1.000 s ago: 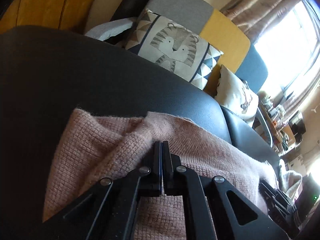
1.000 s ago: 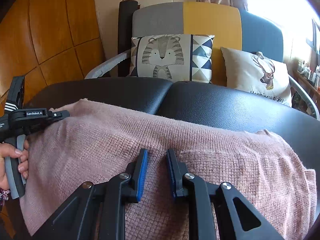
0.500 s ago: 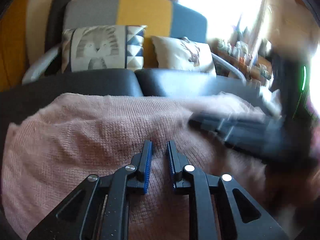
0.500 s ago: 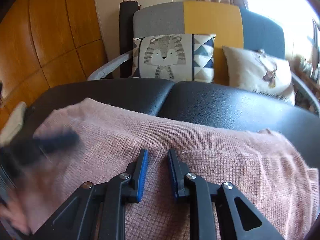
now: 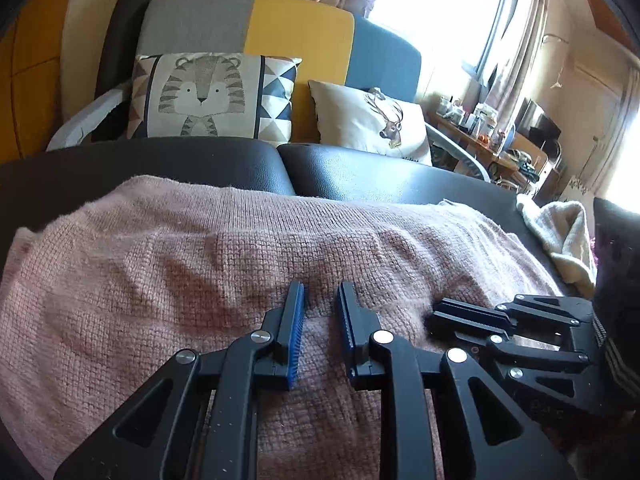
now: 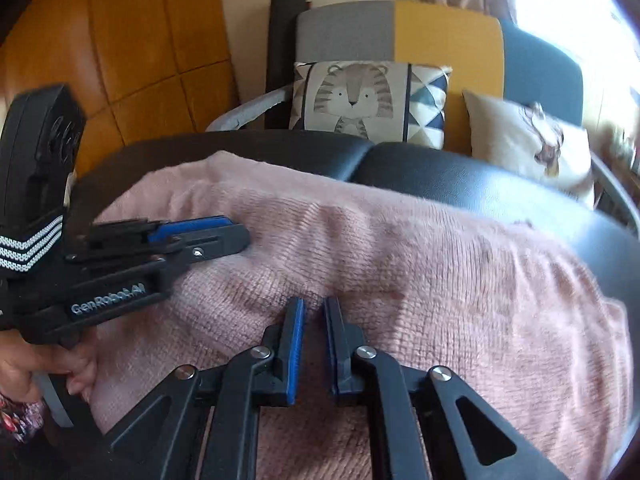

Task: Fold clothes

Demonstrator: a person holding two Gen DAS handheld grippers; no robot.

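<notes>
Two grippers low over a pink knit sweater spread on a black leather seat

Nearest, the left gripper [image 5: 320, 300] hangs just above the pink sweater [image 5: 224, 264], its jaws opening with a narrow gap and only a low hump of knit under it, nothing pinched; the right gripper [image 6: 314, 312] sits beside it, jaws closing, the pads not yet pressing the fabric below; the sweater lies flat across the black seat [image 5: 380, 172], reaching well past both grippers on either side; a cream cloth [image 5: 560, 236] lies at its right end; behind stand a tiger cushion [image 5: 208, 96] and a deer cushion [image 5: 372, 124]
</notes>
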